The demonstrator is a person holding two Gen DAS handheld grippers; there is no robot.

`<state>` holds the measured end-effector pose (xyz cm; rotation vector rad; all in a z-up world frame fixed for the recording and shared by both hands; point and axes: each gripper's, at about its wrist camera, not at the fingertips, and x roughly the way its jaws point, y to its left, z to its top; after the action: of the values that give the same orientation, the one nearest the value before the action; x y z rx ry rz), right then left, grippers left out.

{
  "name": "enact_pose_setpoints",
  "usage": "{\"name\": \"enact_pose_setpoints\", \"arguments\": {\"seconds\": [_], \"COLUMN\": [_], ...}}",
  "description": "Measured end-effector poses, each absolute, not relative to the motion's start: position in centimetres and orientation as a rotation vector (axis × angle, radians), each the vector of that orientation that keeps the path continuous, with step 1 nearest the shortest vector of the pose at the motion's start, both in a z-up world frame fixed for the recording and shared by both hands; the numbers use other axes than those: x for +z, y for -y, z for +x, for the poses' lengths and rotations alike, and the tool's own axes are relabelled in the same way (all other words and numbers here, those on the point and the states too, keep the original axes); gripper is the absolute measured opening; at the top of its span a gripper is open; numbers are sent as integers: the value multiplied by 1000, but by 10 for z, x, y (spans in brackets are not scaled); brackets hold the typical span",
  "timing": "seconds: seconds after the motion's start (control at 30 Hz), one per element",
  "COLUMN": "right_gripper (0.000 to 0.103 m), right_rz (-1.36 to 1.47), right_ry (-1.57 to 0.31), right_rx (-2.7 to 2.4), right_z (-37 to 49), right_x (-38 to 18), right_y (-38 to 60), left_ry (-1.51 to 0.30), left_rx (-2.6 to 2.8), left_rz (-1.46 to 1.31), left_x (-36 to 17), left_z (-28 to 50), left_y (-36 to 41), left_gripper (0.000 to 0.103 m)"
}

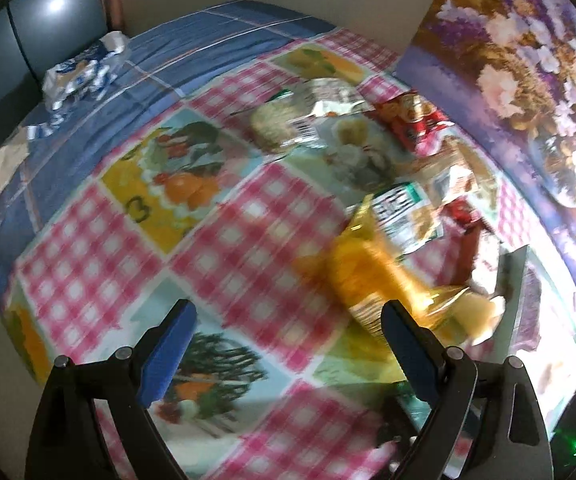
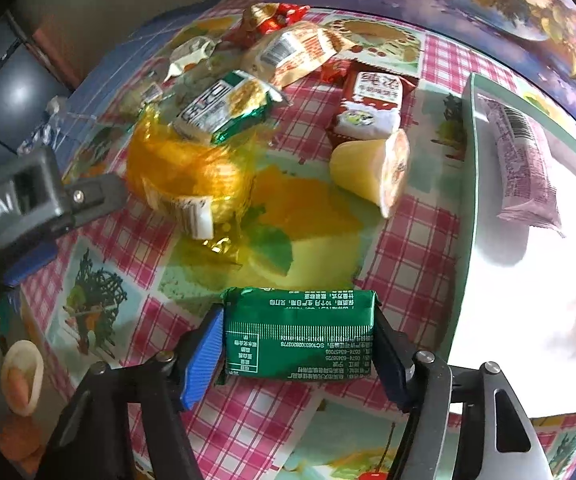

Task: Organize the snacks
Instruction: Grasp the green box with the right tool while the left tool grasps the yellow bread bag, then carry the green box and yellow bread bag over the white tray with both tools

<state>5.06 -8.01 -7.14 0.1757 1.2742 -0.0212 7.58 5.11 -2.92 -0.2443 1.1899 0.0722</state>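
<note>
My right gripper (image 2: 299, 340) is shut on a green foil snack packet (image 2: 300, 332), held just above the checked tablecloth, left of a white tray (image 2: 468, 128). A pink wrapped bar (image 2: 522, 160) lies in the tray. A pile of snacks lies beyond: an orange-wrapped snack (image 2: 184, 176), a green-and-white packet (image 2: 228, 106), a yellow jelly cup (image 2: 372, 174) on its side, a red packet (image 2: 372, 96). My left gripper (image 1: 288, 348) is open and empty above the cloth; the orange-wrapped snack (image 1: 372, 276) lies just past its right finger. The left view is motion-blurred.
A flower-patterned wall panel (image 1: 528, 92) borders the table on the right. A crumpled blue-and-white wrapper (image 1: 84, 72) lies at the far left on the blue cloth part. More packets (image 1: 308, 116) lie at the back. The left gripper's body (image 2: 28, 200) shows at the right view's left edge.
</note>
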Motion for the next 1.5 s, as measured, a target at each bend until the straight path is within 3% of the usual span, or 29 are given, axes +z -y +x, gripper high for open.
{"name": "enact_pose_setpoints", "arguments": {"seconds": [0.63, 0.7, 1.07, 1.5], "right_gripper": [70, 70, 70, 70], "right_rz": [246, 248, 257, 259], "right_ry": [-1271, -1273, -1264, -1197], "right_rx": [-56, -58, -68, -93], "right_z": [60, 60, 60, 50], "right_x": [-67, -68, -59, -32], "right_y": [112, 108, 109, 105], "left_ry": [-1236, -1240, -1226, -1103], "left_rx": [-43, -54, -72, -52], "left_rz": [-276, -278, -281, -289], "left_x": [-56, -58, -53, -10], "left_z": [103, 104, 98, 88], "left_y": [-16, -14, -12, -36], "left_gripper": [91, 78, 54, 51]}}
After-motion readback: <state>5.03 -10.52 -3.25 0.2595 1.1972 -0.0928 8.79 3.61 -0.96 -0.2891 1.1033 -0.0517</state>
